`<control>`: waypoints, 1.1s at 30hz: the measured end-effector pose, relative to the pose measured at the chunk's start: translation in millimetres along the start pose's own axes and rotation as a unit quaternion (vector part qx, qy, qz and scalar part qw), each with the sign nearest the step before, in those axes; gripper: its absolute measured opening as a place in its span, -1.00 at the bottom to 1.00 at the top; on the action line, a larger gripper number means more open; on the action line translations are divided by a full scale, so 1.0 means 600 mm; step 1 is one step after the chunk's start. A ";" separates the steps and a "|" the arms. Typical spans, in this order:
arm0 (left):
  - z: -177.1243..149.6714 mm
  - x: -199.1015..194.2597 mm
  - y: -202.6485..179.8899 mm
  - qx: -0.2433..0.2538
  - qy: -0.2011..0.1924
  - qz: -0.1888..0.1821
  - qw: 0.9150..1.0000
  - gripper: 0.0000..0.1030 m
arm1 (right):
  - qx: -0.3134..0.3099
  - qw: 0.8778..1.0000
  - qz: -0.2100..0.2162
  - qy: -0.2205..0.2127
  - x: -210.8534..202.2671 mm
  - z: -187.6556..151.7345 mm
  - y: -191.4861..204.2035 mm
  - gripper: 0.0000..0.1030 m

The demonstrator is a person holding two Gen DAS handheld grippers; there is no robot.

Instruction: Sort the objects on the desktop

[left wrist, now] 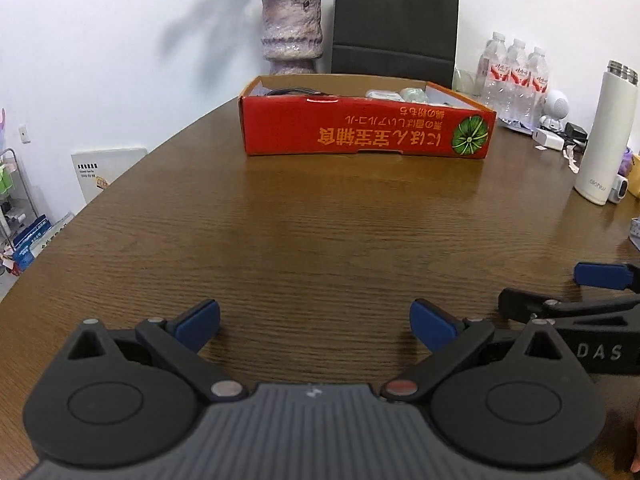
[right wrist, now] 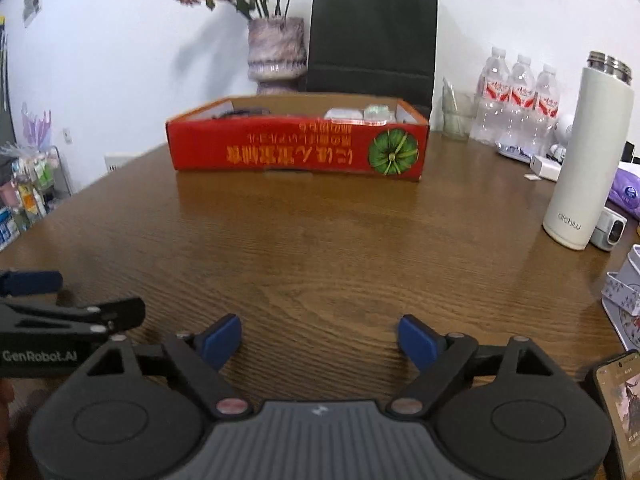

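A shallow red cardboard box [left wrist: 364, 130] [right wrist: 298, 148] with orange lettering stands at the far middle of the brown wooden table [left wrist: 320, 232] [right wrist: 320, 240]. Inside it I make out a dark cable and a few pale packets. My left gripper [left wrist: 316, 320] hovers low over the table's near side, open, with only bare wood between its blue pads. My right gripper [right wrist: 320, 338] is beside it, also open and holding nothing. Each gripper shows at the edge of the other's view.
A white flask [left wrist: 606, 136] [right wrist: 588, 156], a water bottle pack [left wrist: 514, 80] [right wrist: 516, 100], a charger and small gadgets crowd the right side. A vase [left wrist: 292, 32] [right wrist: 276, 48] and a black paper bag [left wrist: 396, 20] [right wrist: 374, 36] stand behind the box. A phone [right wrist: 618, 408] and a floral tin [right wrist: 626, 300] lie near right.
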State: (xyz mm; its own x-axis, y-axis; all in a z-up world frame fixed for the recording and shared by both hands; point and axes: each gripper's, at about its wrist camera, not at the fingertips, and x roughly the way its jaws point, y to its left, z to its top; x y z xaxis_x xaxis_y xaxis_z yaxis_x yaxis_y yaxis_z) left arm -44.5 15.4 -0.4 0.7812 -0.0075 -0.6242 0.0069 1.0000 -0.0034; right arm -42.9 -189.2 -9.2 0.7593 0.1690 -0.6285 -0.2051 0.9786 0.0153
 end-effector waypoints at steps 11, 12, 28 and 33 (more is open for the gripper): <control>0.003 0.004 -0.002 0.001 0.004 0.010 1.000 1.00 | 0.015 1.000 -0.014 0.010 0.010 0.001 -0.009 1.00; 0.002 0.004 -0.002 0.001 0.004 0.010 1.000 1.00 | 0.015 1.000 -0.014 0.010 0.010 0.001 -0.009 1.00; 0.005 0.007 0.003 0.001 0.005 0.007 1.000 1.00 | 0.010 1.000 -0.006 0.010 0.009 0.001 -0.006 1.00; 0.005 0.007 0.003 0.001 0.005 0.007 1.000 1.00 | 0.006 1.000 0.000 0.010 0.008 0.001 -0.006 1.00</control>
State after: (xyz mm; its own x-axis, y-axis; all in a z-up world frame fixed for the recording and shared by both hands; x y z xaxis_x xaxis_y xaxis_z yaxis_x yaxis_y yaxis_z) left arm -39.1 17.2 -0.6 0.7745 0.0072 -0.6325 -0.0028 1.0000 0.0079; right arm -38.1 -192.0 -12.0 0.7467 0.1668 -0.6439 -0.1983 0.9798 0.0239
